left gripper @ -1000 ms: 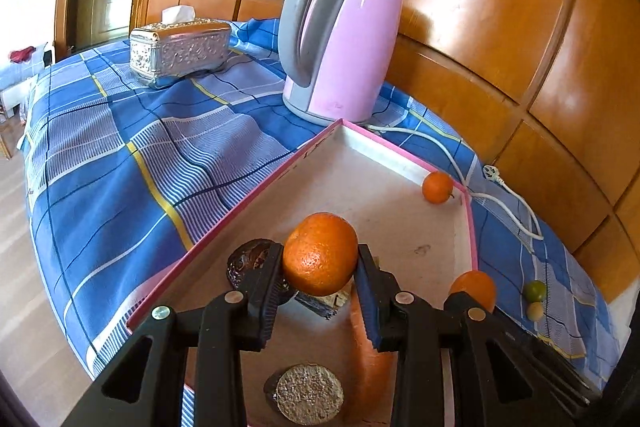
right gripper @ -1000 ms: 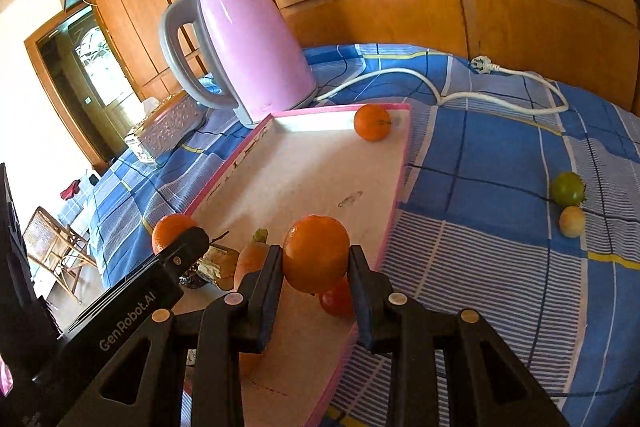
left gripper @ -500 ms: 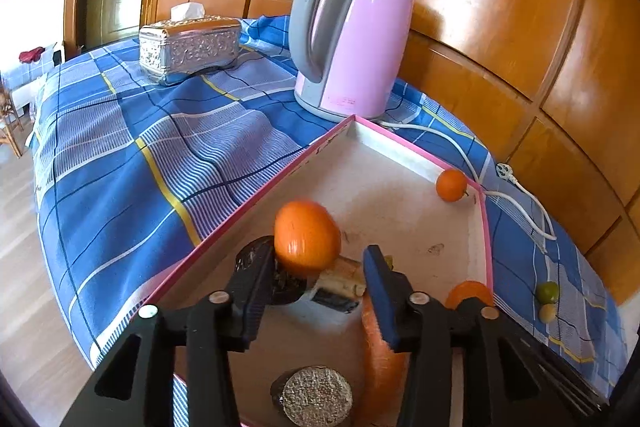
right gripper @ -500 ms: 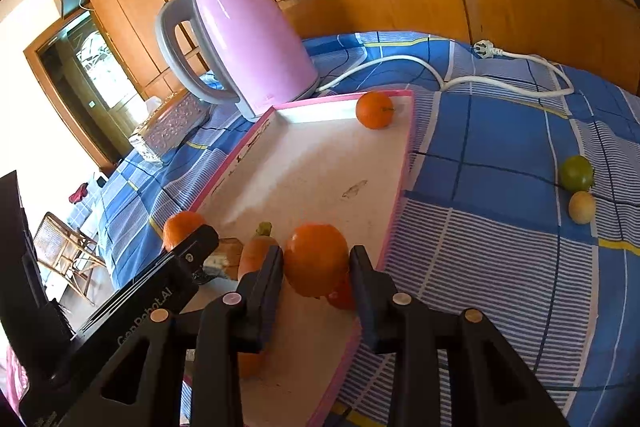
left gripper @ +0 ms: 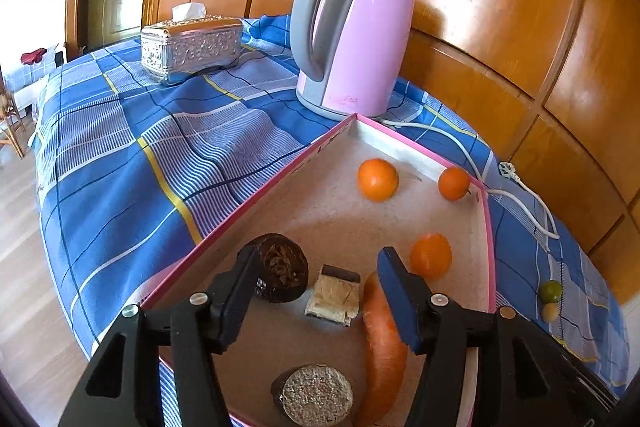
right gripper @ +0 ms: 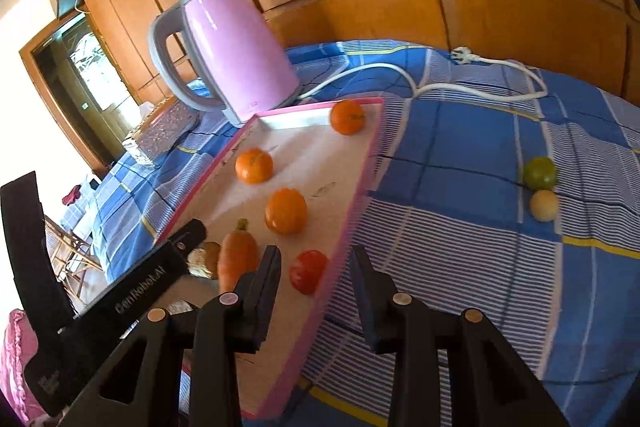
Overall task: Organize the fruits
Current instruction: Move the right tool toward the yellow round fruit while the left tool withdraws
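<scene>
**On the pink-rimmed tray: three oranges set down, both grippers empty**

Over the near end of the tray (left gripper: 420,147), in the left wrist view, the left gripper (left gripper: 318,279) is seen with its black fingers spread apart and nothing between them. Three round, dimpled oranges are shown on the pale, grainy tray floor: one (left gripper: 378,179) towards the far end, a smaller one (left gripper: 453,183) in the far corner against the rim, and a third (left gripper: 431,255) just beside the right finger. A long smooth carrot (left gripper: 382,347), a dark round cake (left gripper: 282,267), a layered square slice (left gripper: 334,297) and a speckled disc (left gripper: 316,397) are laid at the near end. A glossy pink kettle (left gripper: 352,31) and an embossed silver tissue box (left gripper: 192,49) are set on the blue checked cloth (left gripper: 120,155) covering the surface.

From the right wrist view, the right gripper (right gripper: 316,283) is likewise held apart and empty, straddling the tray's right rim. A small red fruit (right gripper: 308,271), hidden from the left camera, is revealed beside the carrot. A green fruit (right gripper: 540,173) and a pale yellow one (right gripper: 543,205), touching each other, are shown larger here, well apart from the tray on the cloth, with the white cord (right gripper: 460,83) beyond.
</scene>
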The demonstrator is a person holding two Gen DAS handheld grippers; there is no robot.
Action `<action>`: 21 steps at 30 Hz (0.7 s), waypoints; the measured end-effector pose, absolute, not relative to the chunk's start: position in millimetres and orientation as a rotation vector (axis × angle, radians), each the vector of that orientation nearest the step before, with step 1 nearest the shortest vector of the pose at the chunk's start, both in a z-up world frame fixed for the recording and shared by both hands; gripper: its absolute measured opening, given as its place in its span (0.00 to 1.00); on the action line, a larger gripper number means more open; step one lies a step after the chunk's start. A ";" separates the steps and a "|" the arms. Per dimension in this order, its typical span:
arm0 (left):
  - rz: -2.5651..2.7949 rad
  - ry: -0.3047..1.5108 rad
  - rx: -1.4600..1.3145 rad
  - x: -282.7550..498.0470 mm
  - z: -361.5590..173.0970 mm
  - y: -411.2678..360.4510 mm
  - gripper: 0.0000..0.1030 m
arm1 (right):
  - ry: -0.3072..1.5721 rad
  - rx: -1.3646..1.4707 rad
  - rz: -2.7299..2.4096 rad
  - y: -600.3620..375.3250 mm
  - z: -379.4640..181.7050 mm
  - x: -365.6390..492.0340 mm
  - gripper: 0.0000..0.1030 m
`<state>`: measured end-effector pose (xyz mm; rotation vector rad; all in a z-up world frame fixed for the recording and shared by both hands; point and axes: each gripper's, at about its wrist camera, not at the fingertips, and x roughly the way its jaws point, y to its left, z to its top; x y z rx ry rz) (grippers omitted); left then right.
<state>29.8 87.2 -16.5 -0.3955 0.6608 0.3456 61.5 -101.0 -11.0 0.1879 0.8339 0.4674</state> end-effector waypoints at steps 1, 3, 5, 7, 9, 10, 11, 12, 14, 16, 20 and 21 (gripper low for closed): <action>0.345 0.659 -0.391 29.6 -16.0 86.2 0.60 | 0.836 0.186 0.456 -105.7 -11.5 60.6 0.35; 0.341 0.658 -0.382 29.8 -15.4 84.3 0.60 | 0.838 0.182 0.440 -112.7 -13.0 59.3 0.35; 0.337 0.657 -0.377 29.8 -15.0 82.9 0.60 | 0.842 0.178 0.422 -120.0 -15.0 58.3 0.35; 0.328 0.654 -0.372 29.5 -13.9 81.7 0.60 | 0.850 0.173 0.400 -128.3 -17.8 57.1 0.35; 0.319 0.651 -0.364 29.6 -12.8 79.0 0.60 | 0.856 0.162 0.375 -136.5 -20.8 55.7 0.35; 0.311 0.650 -0.361 29.6 -12.2 77.7 0.60 | 0.860 0.156 0.361 -141.1 -22.1 55.2 0.35; 0.300 0.651 -0.358 29.7 -11.7 76.1 0.60 | 0.862 0.152 0.353 -143.7 -22.6 54.7 0.35; 0.288 0.653 -0.354 29.8 -11.1 73.9 0.60 | 0.866 0.145 0.340 -148.5 -23.4 54.4 0.35; 0.269 0.650 -0.347 29.1 -9.8 70.3 0.60 | 0.866 0.128 0.317 -156.1 -23.8 54.6 0.35; 0.243 0.638 -0.329 27.9 -7.1 64.1 0.60 | 0.863 0.110 0.288 -165.4 -23.9 55.0 0.35; 0.204 0.620 -0.279 26.6 -2.8 50.2 0.60 | 0.842 0.085 0.215 -186.0 -24.2 55.2 0.35; 0.193 0.614 -0.268 26.0 -1.8 46.9 0.60 | 0.834 0.093 0.191 -192.1 -24.9 55.3 0.35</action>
